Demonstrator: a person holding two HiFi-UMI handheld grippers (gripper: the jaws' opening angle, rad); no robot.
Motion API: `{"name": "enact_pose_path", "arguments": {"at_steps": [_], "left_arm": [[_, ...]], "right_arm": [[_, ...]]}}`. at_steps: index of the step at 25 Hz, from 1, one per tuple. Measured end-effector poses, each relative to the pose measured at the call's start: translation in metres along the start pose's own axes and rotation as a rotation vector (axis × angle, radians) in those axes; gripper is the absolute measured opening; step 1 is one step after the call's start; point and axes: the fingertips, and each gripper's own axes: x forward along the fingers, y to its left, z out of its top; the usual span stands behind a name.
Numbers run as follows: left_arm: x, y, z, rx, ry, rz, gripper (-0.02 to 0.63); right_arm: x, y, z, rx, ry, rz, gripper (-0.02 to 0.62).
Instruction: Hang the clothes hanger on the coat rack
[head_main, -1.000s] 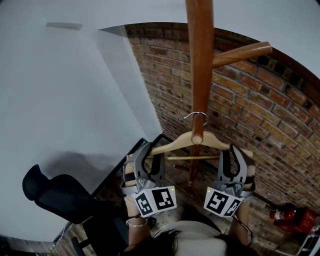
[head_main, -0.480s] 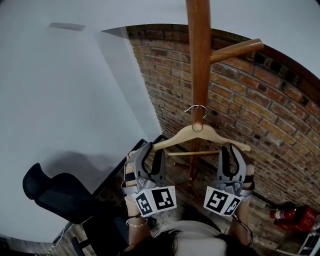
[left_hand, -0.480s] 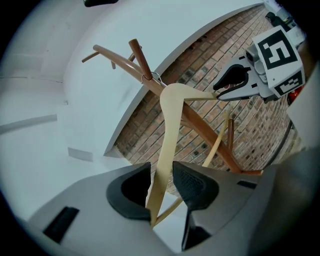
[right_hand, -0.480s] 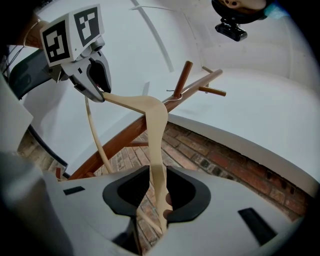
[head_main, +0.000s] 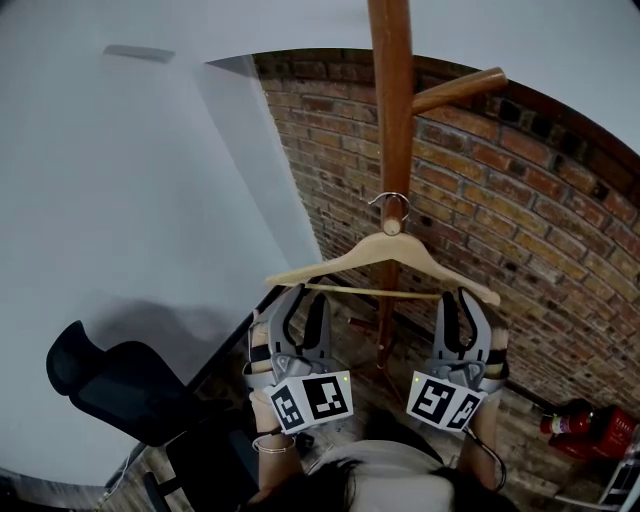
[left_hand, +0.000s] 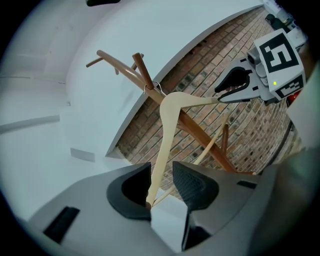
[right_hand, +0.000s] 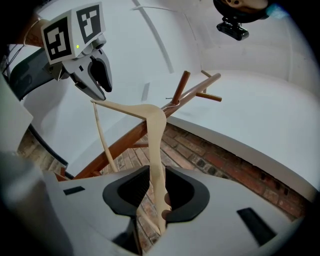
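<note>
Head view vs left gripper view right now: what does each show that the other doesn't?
Head view only: a black chair, a red fire extinguisher, and the left gripper seen from behind with its marker cube.
Left gripper view only: the gap between that gripper's jaws, which are open, with one end of the hanger standing between them.
Both: the hanger's hook over a peg of the coat rack, the right gripper at the hanger's other end, and the brick wall.
</note>
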Motion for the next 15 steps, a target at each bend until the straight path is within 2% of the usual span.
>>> {"name": "enact_pose_path", "arguments": {"at_steps": [15], "left_arm": [[-0.044,-0.005,0.001,-0.024,-0.032,-0.006,0.122]], "right_arm": [[-0.043,0.003,0.007,-0.005,0.006,-0.015,0.106]]}}
